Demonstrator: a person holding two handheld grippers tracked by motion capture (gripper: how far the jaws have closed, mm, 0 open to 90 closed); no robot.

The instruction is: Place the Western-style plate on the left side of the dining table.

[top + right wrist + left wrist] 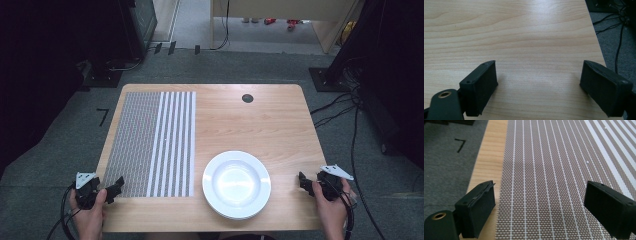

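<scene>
Left gripper [114,190] sits at the near-left corner of the table [260,120], jaws spread wide with nothing between them. In the left gripper view the same gripper [540,203] hangs over the near edge of the woven placemat [554,170]: its left jaw is over the bare wood strip beside the mat's edge, its right jaw over the weave.

Placemat [152,142] covers the left part of the table, just ahead of the left gripper and reaching to the far edge. Long axis runs near-to-far, stripes parallel to it (fine grey mesh on the left side, broad white stripes on the right).

White plate [236,184] lies just right of the mat's near-right corner, between the two grippers, touching neither. Upright, rim up, close to the near table edge.

Right gripper [306,184] is at the near-right edge of the table, right of the plate and apart from it. Jaws wide open, nothing gripped; the right gripper view shows that gripper [539,85] above bare wood, with the table's right edge next to the right jaw.

Surface: light wood-grain tabletop, rounded corners, round black cable hole [247,98] near the far edge. Room: grey carpet [60,150] with a black "7" mark [103,116] left of the table, and loose black cables [350,115] on the right.
</scene>
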